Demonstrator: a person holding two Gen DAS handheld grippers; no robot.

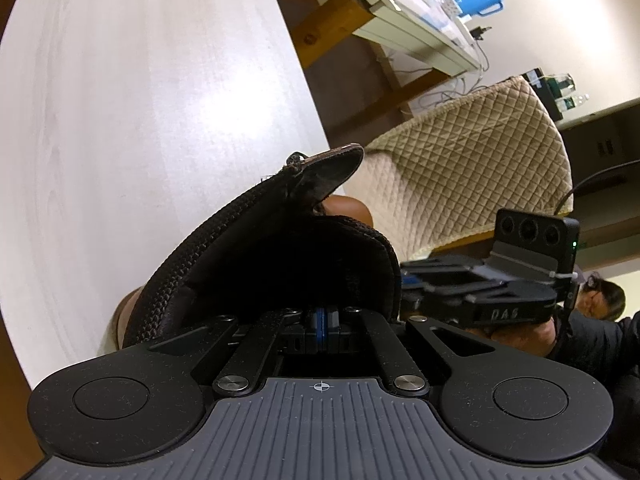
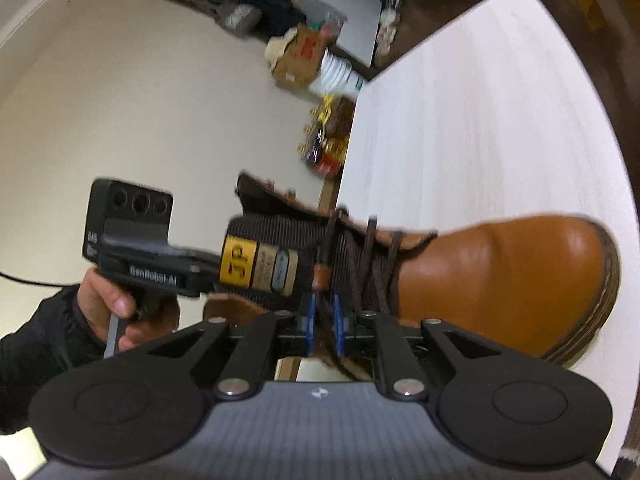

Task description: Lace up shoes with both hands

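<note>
Glossy tan leather boot [image 2: 500, 272]

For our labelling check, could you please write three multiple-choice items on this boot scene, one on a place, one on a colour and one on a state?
1. Where does the boot rest?
A. on the white table
B. on the quilted sofa
C. on the floor

2. What colour is the boot's toe?
A. black
B. tan
C. blue

3. How does the left gripper stand?
A. wide open, apart from the boot
C. shut on the boot's tongue
B. lying on the table

Answers:
1 A: its sole sits on the white table.
2 B: the toe leather is tan, the laces dark brown.
3 C: its blue pads meet on the tongue.
</note>
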